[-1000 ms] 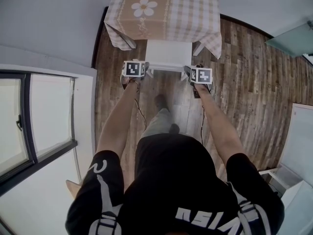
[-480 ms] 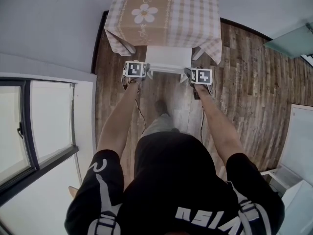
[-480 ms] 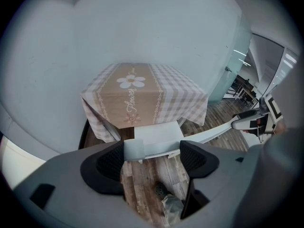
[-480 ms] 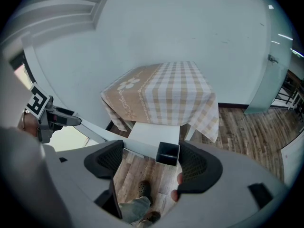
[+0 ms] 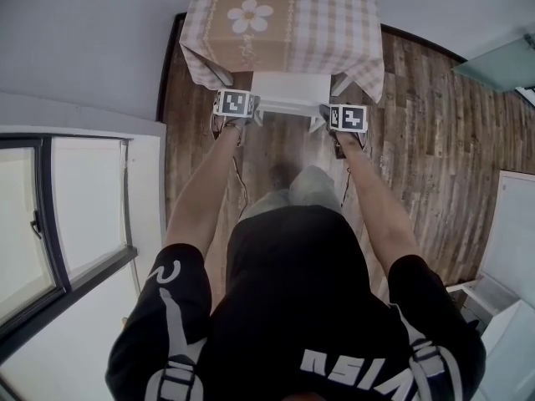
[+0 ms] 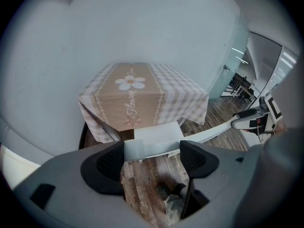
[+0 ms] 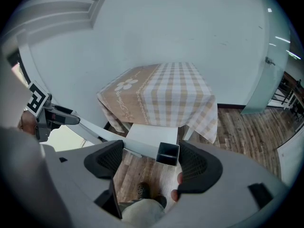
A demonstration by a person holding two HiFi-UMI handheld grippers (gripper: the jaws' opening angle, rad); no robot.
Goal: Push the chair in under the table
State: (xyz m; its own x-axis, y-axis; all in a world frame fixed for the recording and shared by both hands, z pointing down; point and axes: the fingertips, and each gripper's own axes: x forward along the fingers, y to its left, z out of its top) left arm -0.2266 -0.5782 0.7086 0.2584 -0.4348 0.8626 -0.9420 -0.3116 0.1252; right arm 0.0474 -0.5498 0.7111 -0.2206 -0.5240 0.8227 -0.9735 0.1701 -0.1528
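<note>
A white chair (image 5: 288, 88) stands with its seat partly under the table (image 5: 284, 15), which wears a beige checked cloth with a daisy. My left gripper (image 5: 250, 113) is at the left end of the chair's top back rail (image 6: 156, 149), jaws wide apart, the rail end close to the left pad. My right gripper (image 5: 325, 119) is at the rail's right end (image 7: 167, 154), jaws also apart, the dark end cap beside the right pad. In both gripper views the rail crosses the gap between the jaws, left gripper (image 6: 152, 158) and right gripper (image 7: 152, 161).
The table stands against a pale wall (image 5: 92, 40). Wooden floor (image 5: 418, 124) spreads to the right. A window (image 5: 58, 215) lies at the left, white furniture (image 5: 510, 257) at the lower right, a glass door (image 7: 273, 65) beyond. The person's foot (image 7: 142, 190) is below the rail.
Both grippers and the chair have moved forward toward the table, so more of the seat lies under the cloth. The person has stepped forward after it.
</note>
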